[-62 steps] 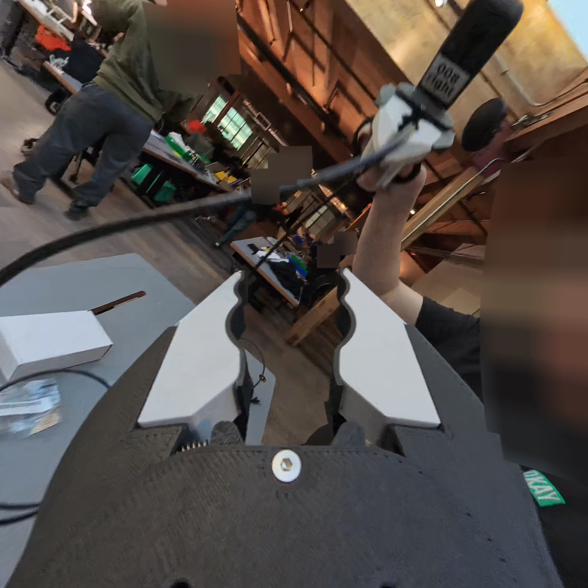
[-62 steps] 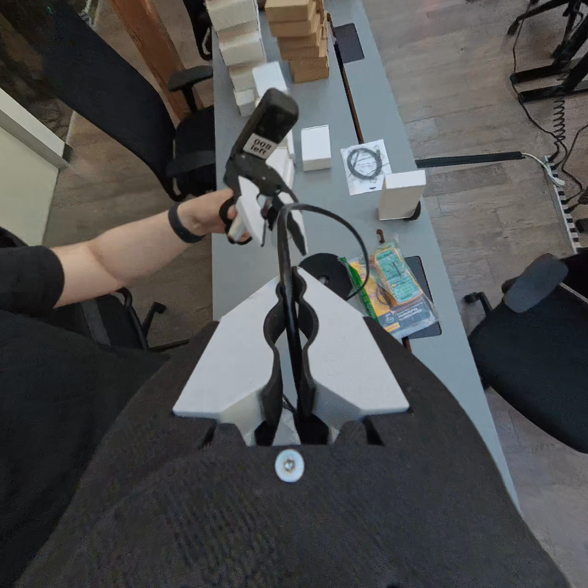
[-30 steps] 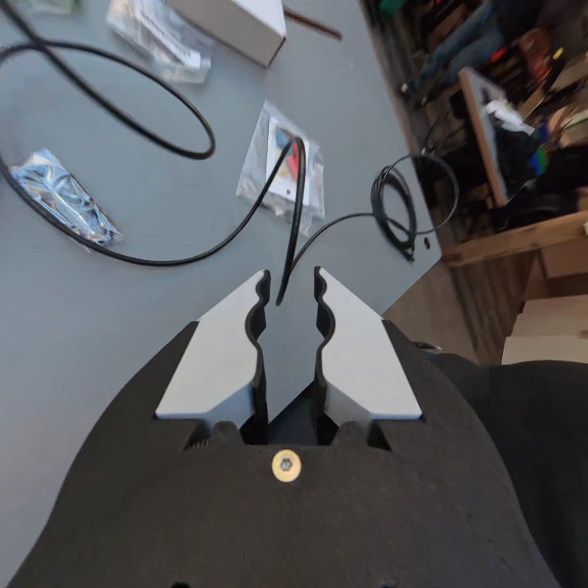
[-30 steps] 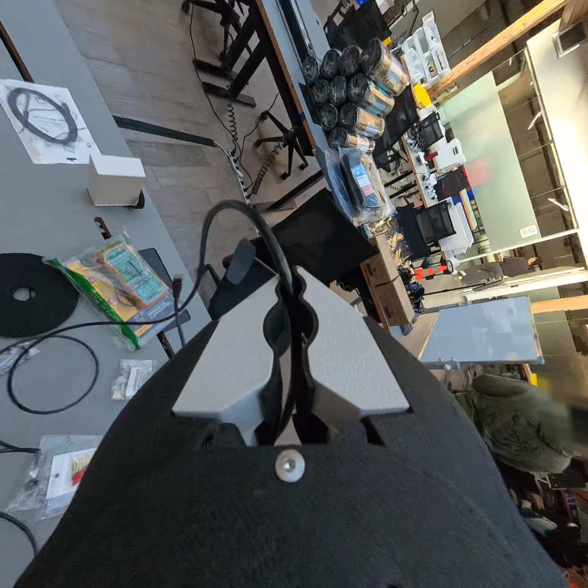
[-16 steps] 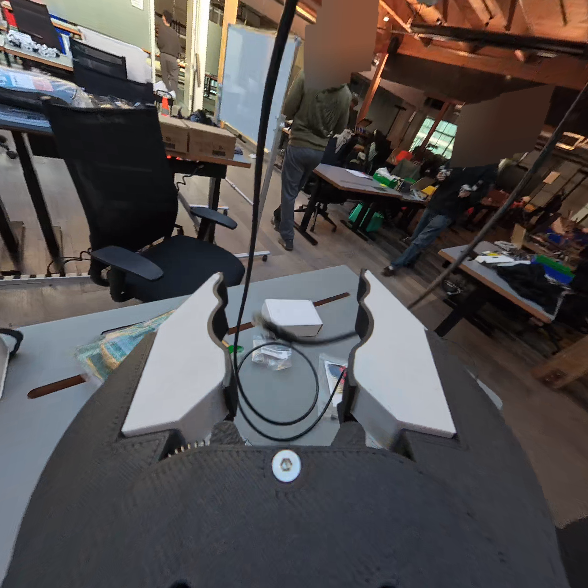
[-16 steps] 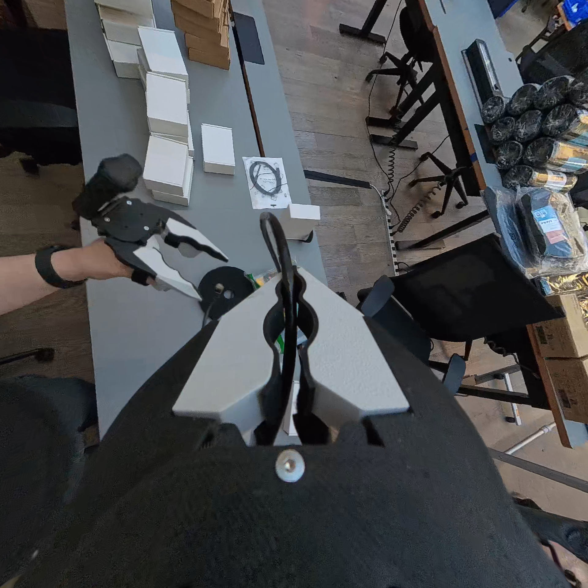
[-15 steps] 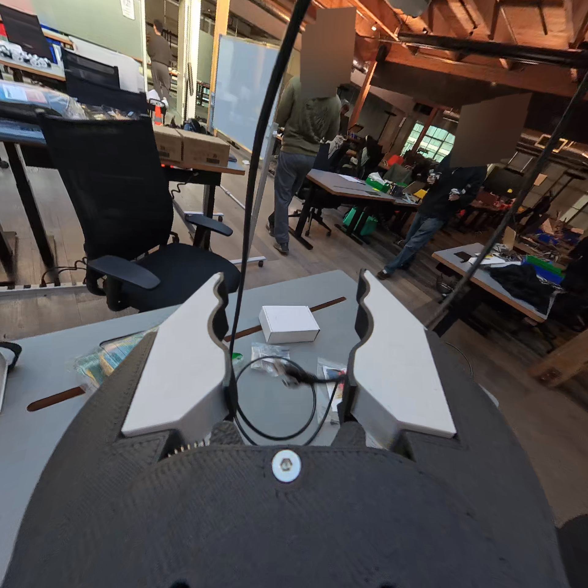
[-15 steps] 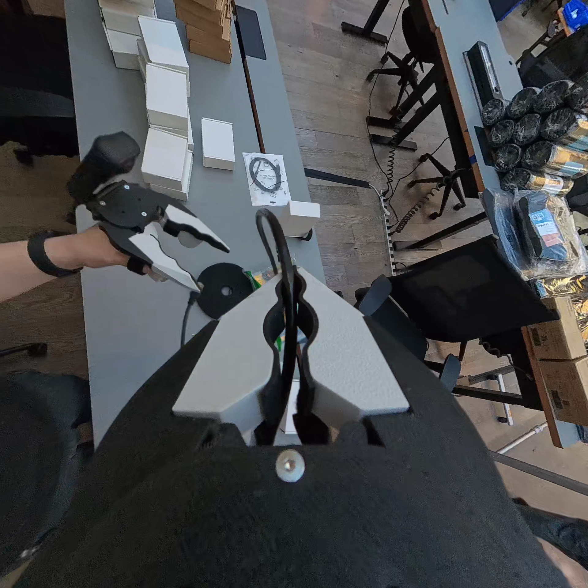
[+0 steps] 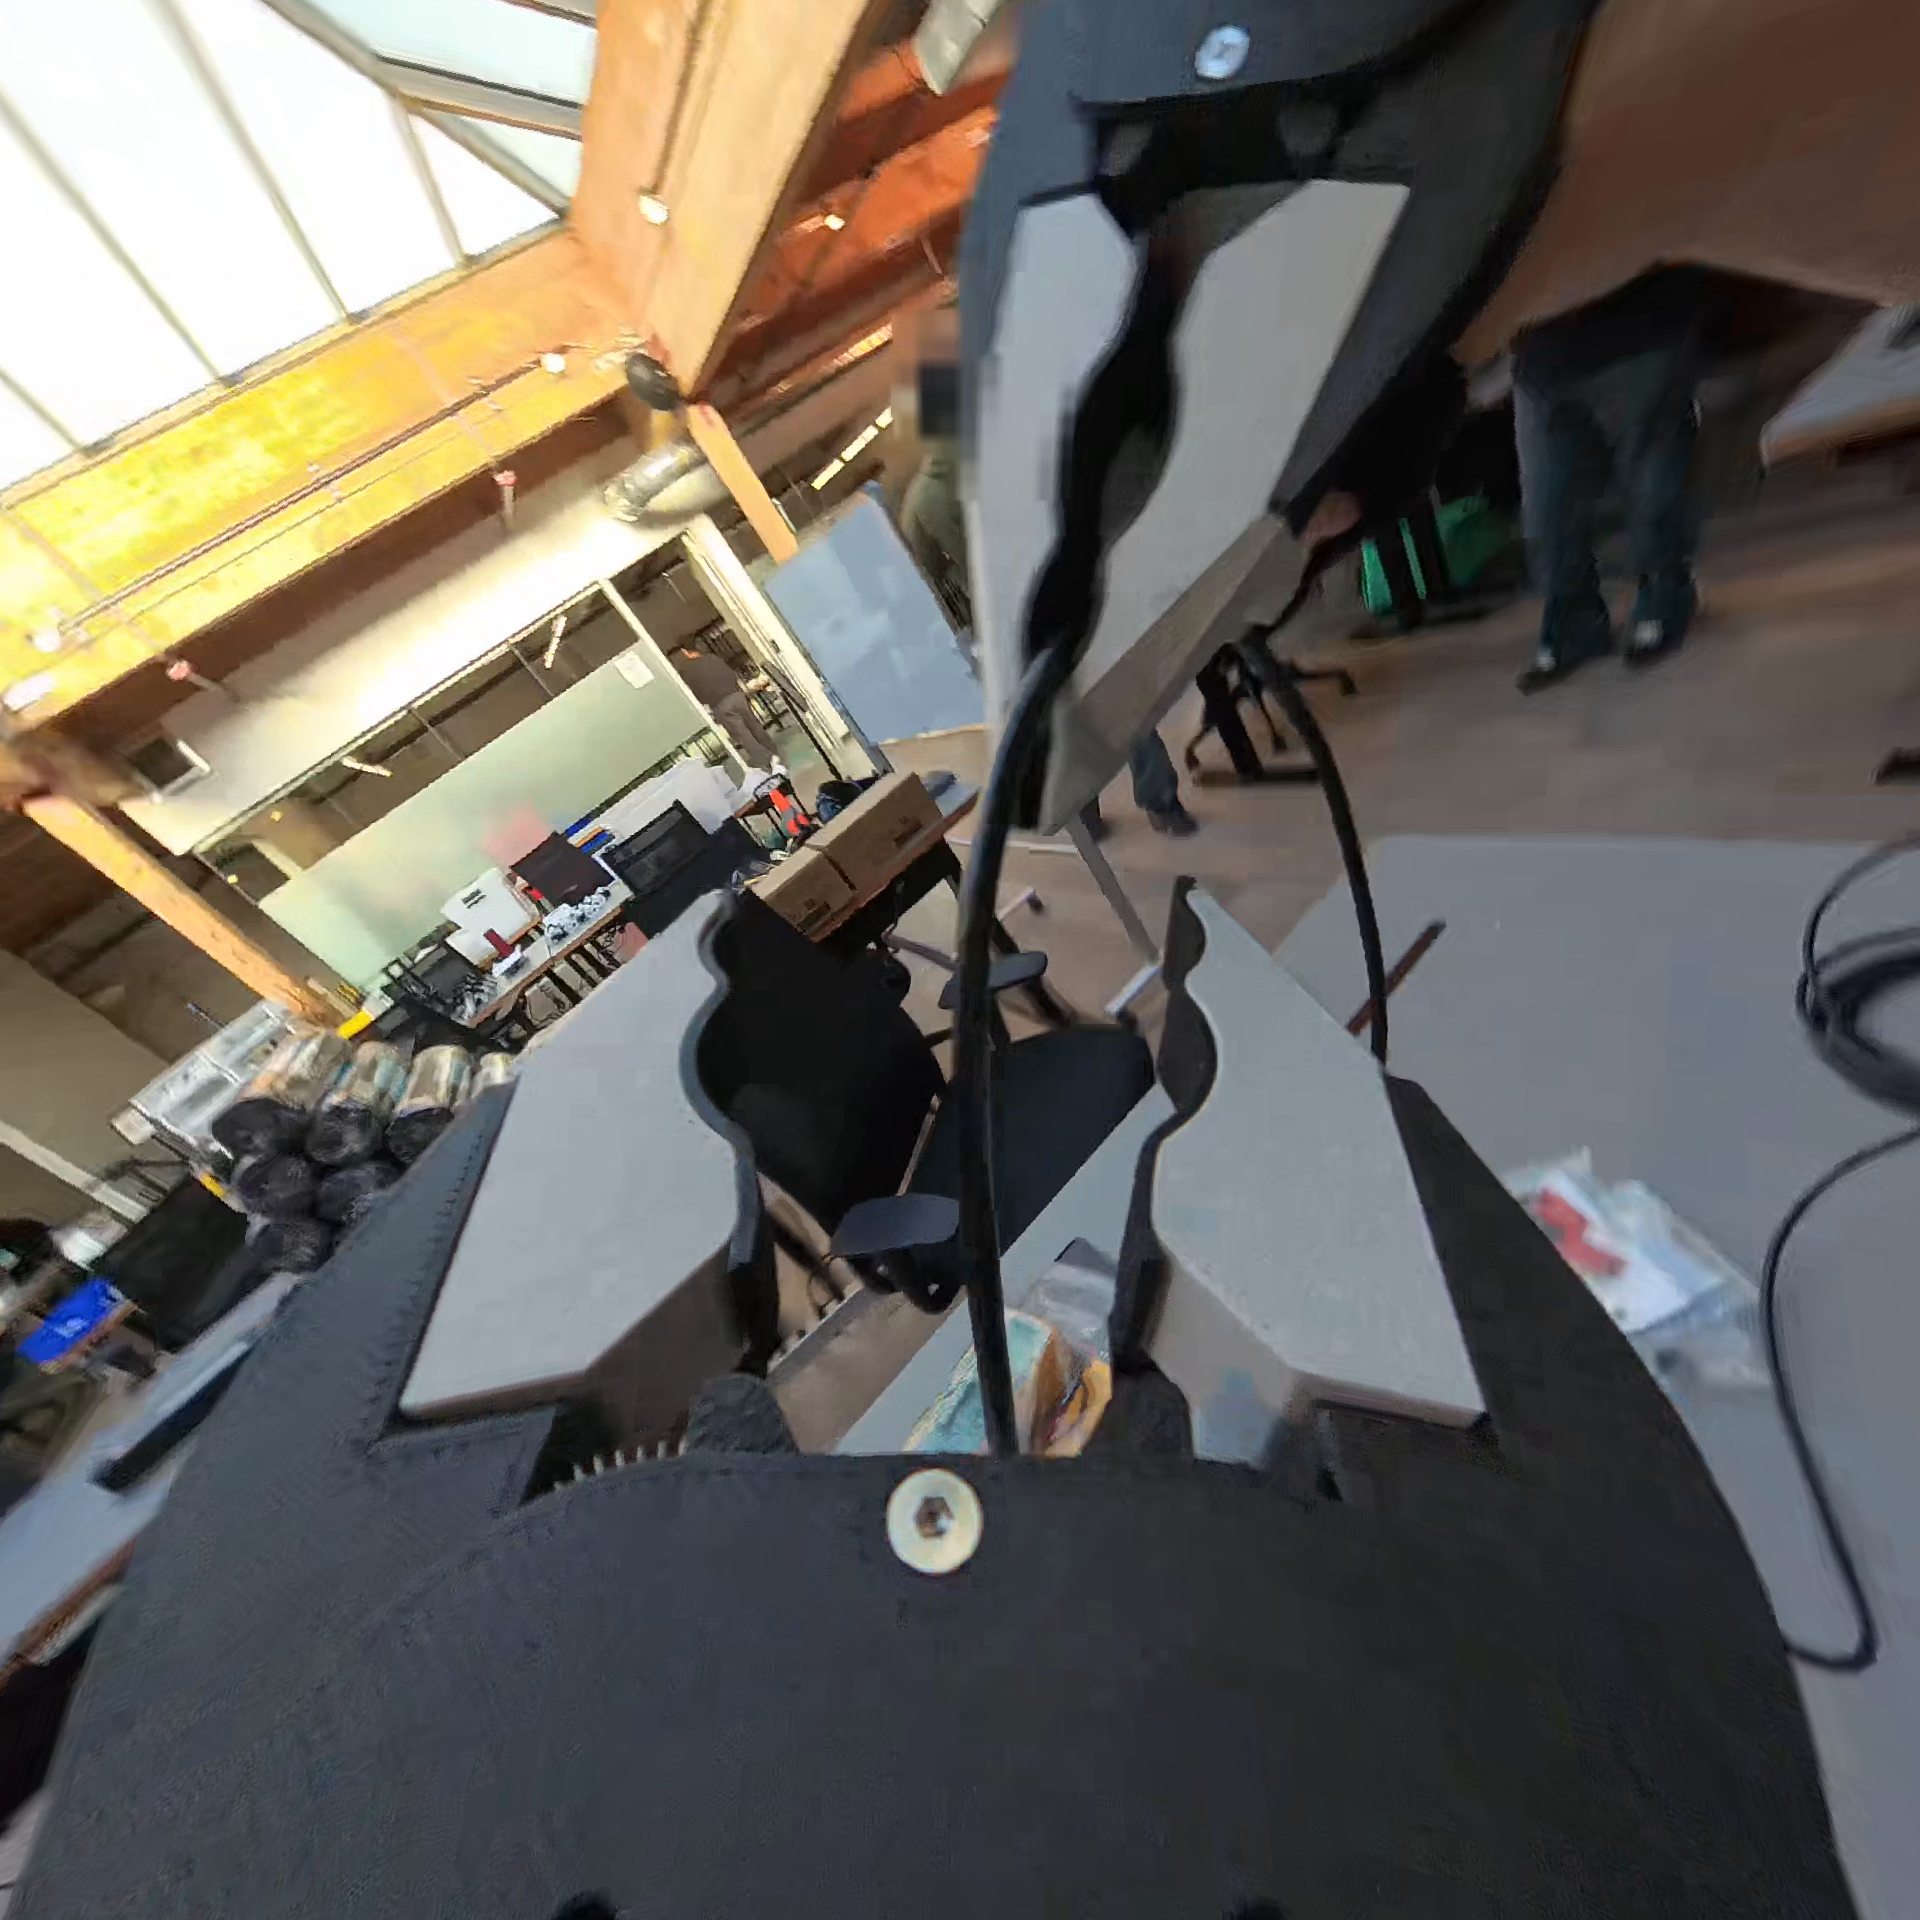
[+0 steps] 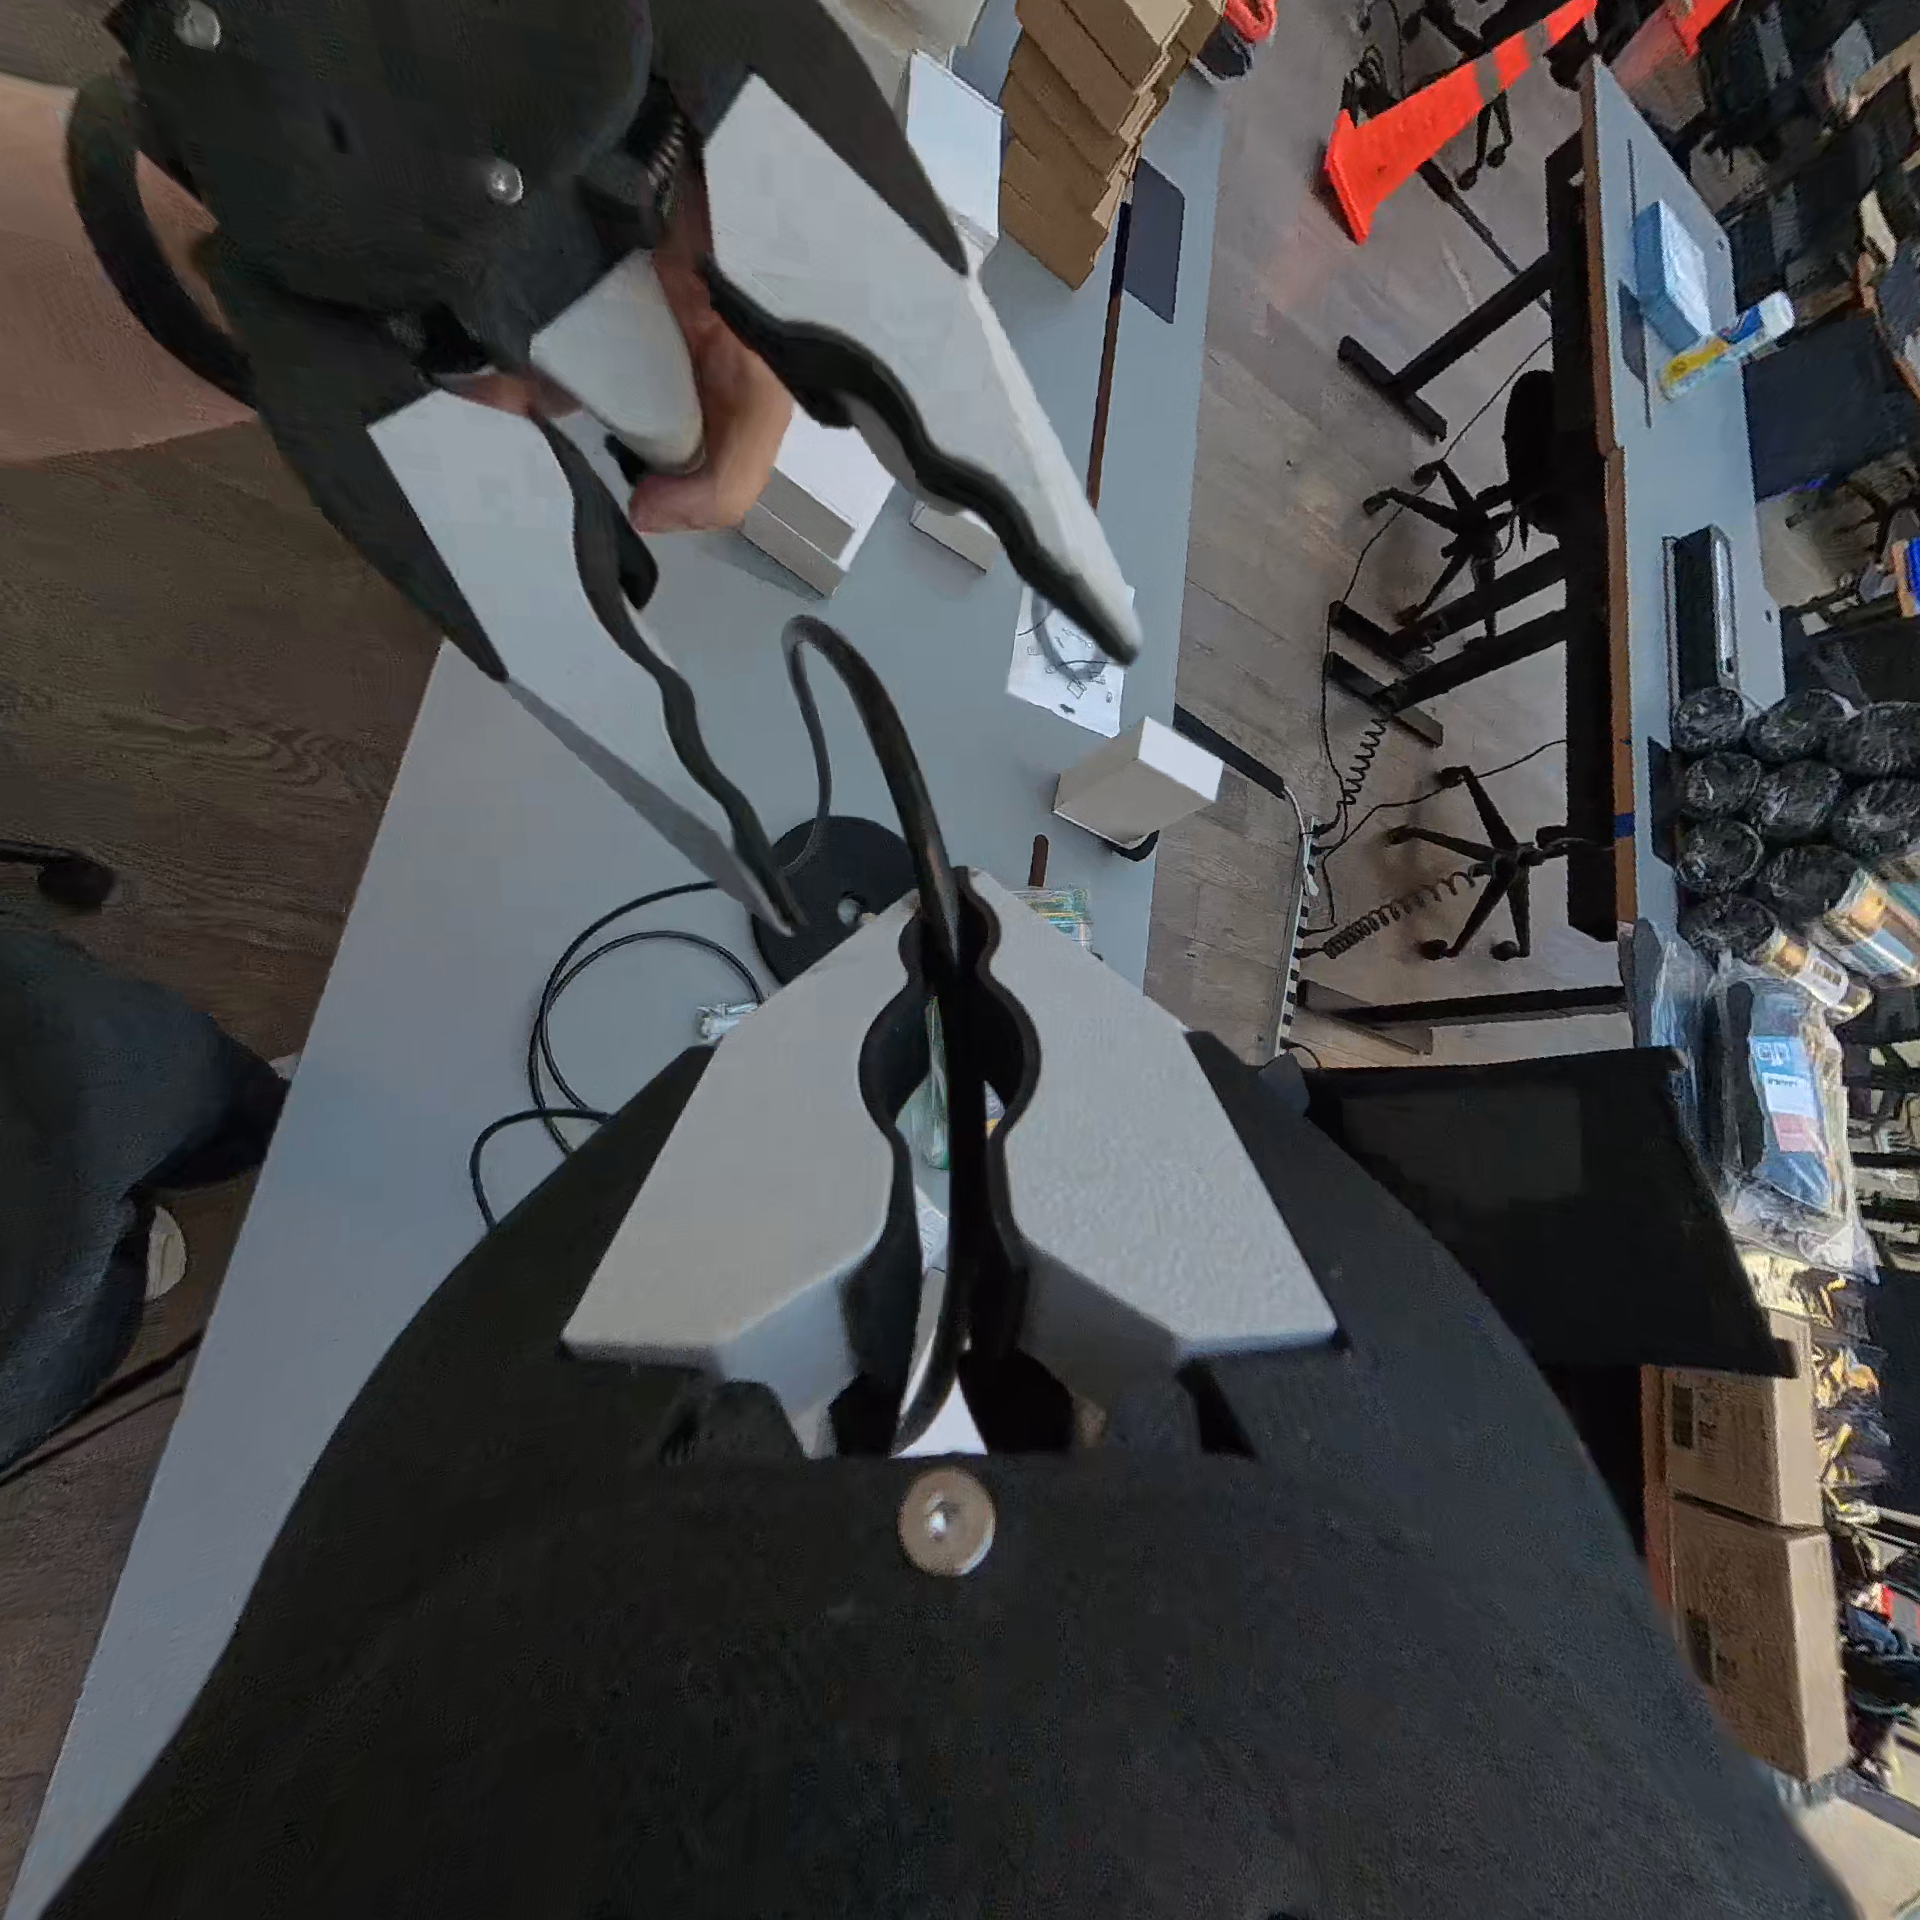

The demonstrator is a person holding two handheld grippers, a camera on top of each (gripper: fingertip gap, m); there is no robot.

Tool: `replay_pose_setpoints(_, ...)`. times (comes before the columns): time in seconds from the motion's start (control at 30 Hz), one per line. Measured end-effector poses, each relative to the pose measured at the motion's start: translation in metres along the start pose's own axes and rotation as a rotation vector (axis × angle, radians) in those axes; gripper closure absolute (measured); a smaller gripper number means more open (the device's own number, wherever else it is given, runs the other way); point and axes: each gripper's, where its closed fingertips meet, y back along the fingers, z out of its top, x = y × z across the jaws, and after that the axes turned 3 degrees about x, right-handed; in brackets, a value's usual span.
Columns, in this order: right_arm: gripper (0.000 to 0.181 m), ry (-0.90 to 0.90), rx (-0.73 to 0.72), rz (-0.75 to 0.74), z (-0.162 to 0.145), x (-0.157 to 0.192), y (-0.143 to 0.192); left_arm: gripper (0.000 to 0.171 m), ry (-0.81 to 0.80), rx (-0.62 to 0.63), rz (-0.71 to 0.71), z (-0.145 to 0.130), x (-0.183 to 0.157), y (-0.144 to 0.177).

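Black cable (image 9: 977, 1091) runs up the middle of the left wrist view, passing between the two grey fingers (image 9: 613, 1195) of the left tool (image 9: 951, 914). That tool stands wide open — the cable hangs in the gap and neither finger presses on it. Above, the right tool (image 9: 1060, 717) points down toward the camera with its fingers nearly together, and the cable emerges from between their tips, so it is clamped there. A second strand of the cable arcs down on the right, behind the left tool's right finger. Beneath lies the grey counter (image 9: 1621, 997), bearing clear plastic packets (image 9: 1621, 1257) and a dark coil of wire (image 9: 1860, 997) at the right edge. A black office chair (image 9: 831, 1060) shows through the open gap.

Right wrist view: the right tool (image 10: 951, 914) is closed tight on the cable (image 10: 883, 727), which lies along the seam between its fingers, leaves at the tips and bends over in a hook toward the counter (image 10: 520, 810). The left tool (image 10: 951, 790) reaches in from the upper left, spread wide on either side of that hook without touching it; a hand (image 10: 707, 416) grips it. On the counter are a black disc (image 10: 831, 862), slack loops of cable, a white box (image 10: 1138, 779), and stacked white and brown boxes (image 10: 1081, 156) farther off.
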Motion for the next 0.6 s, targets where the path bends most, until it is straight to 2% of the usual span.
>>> replay_pose_setpoints(0.03,0.181,0.019,-0.005,0.004,0.0,0.008,0.003,0.108,-0.095,0.053,-0.031,0.006,-0.015,-0.01)
replay_pose_setpoints(0.07,0.181,0.027,-0.018,0.014,0.0,0.015,0.007,0.136,-0.182,0.117,-0.063,0.008,-0.029,-0.02)
replay_pose_setpoints(0.1,0.181,0.024,-0.011,-0.003,-0.005,0.016,0.011,0.154,-0.253,0.178,-0.067,0.008,-0.037,-0.029)
replay_pose_setpoints(0.17,0.181,0.015,-0.016,-0.055,-0.019,0.011,0.018,0.157,-0.292,0.263,-0.067,0.006,-0.042,-0.042)
replay_pose_setpoints(0.23,0.181,-0.104,-0.153,-0.059,-0.025,0.008,0.025,0.157,-0.218,0.319,-0.121,0.007,-0.048,-0.05)
replay_pose_setpoints(0.27,0.176,-0.205,-0.261,-0.078,-0.026,0.003,0.031,0.171,-0.189,0.34,-0.136,0.006,-0.048,-0.051)
replay_pose_setpoints(0.3,0.138,-0.305,-0.342,-0.15,-0.036,-0.007,0.041,0.171,-0.168,0.393,-0.099,-0.001,-0.039,-0.051)
replay_pose_setpoints(0.4,0.142,-0.486,-0.48,-0.244,-0.082,-0.009,0.07,0.171,-0.124,0.472,-0.09,-0.022,-0.018,-0.038)
replay_pose_setpoints(0.47,0.139,-0.565,-0.512,-0.336,-0.12,-0.008,0.081,0.171,-0.126,0.536,-0.042,-0.042,0.005,-0.021)
replay_pose_setpoints(0.53,0.126,-0.665,-0.487,-0.379,-0.166,0.012,0.073,0.171,-0.105,0.59,0.03,-0.062,0.037,0.001)
replay_pose_setpoints(0.6,0.116,-0.756,-0.415,-0.367,-0.216,0.056,0.035,0.171,-0.048,0.618,0.105,-0.077,0.079,0.025)
